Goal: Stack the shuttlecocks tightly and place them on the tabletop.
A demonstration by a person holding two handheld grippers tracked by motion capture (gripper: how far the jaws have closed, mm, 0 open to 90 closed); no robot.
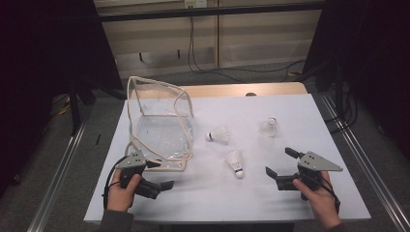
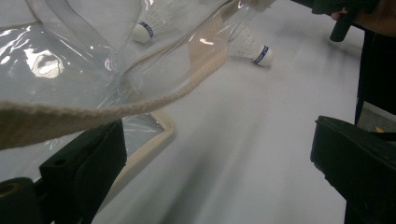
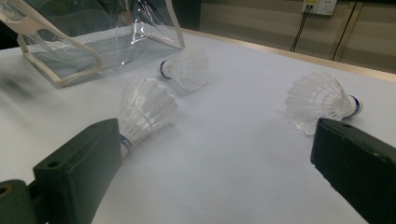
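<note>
Right gripper (image 1: 280,166) jaws apart, nearest shuttlecock (image 1: 235,162) just beside; clear bag (image 1: 159,121) left.

1. The high view was dim at both sides, where the surroundings sank into near black, while the white worktop (image 1: 270,193) caught soft, even light from above.
2. Shadows there were faint and short: a pale one lay under each shuttlecock (image 1: 235,162).
3. The clear plastic bag (image 1: 159,123) showed weak reflections in the high view and bright white glare patches in the left gripper view.
4. The left gripper view was streaked with blur across the worktop, and its near black jaws were soft.
5. The right gripper view was sharper in the middle, though its far left edge smeared and the near jaws stayed out of focus.
</note>
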